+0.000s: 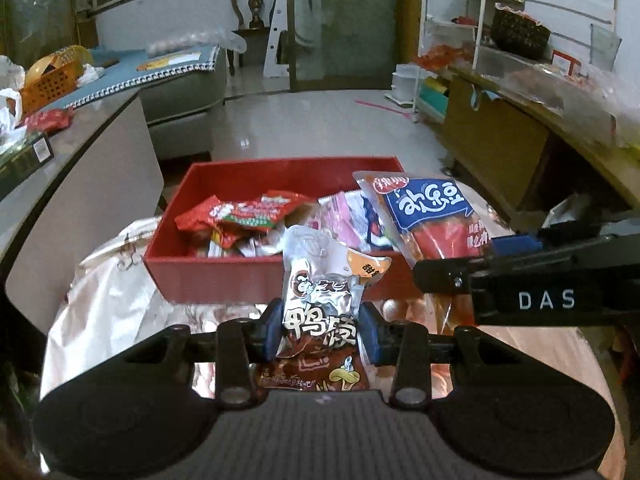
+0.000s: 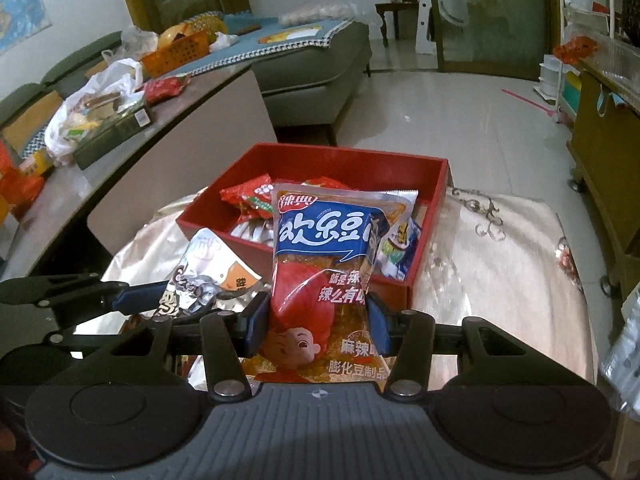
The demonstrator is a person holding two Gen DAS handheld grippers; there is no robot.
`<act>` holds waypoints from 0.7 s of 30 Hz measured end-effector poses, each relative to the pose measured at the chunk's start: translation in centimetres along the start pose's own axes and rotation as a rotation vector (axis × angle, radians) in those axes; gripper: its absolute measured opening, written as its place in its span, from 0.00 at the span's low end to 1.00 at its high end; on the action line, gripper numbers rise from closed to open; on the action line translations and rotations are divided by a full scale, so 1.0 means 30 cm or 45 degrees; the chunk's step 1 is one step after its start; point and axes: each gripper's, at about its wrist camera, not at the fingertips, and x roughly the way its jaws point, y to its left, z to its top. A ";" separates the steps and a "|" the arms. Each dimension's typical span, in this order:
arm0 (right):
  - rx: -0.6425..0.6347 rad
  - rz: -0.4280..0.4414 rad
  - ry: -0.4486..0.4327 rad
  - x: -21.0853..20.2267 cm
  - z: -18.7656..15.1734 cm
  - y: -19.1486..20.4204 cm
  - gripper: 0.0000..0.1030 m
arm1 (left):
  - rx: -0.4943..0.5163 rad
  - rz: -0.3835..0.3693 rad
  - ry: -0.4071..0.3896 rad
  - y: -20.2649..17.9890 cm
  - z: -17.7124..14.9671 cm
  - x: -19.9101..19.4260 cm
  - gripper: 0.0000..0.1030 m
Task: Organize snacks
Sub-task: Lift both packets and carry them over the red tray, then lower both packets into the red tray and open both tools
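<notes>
Blue-padded jaws of the left gripper pinch a silver and brown duck snack packet. Beside it, the right gripper clamps a blue and red bean snack bag. Both packets are held just in front of a red box of snacks on a cream embroidered cloth.

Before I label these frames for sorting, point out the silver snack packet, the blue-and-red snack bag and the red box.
silver snack packet (image 1: 320,312), left wrist view, printed front between the pads.
blue-and-red snack bag (image 2: 324,240), right wrist view, blue banner.
red box (image 1: 224,276), left wrist view, near outer wall.
</notes>
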 end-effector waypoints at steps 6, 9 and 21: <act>0.017 -0.001 -0.030 0.010 0.033 -0.011 0.57 | 0.010 0.022 -0.034 0.000 0.049 0.027 0.33; 0.029 -0.007 -0.043 0.021 0.055 -0.020 0.57 | 0.014 0.030 -0.046 0.002 0.072 0.044 0.33; 0.059 -0.017 -0.065 0.128 0.143 -0.056 0.57 | 0.006 0.074 -0.051 0.017 0.163 0.179 0.33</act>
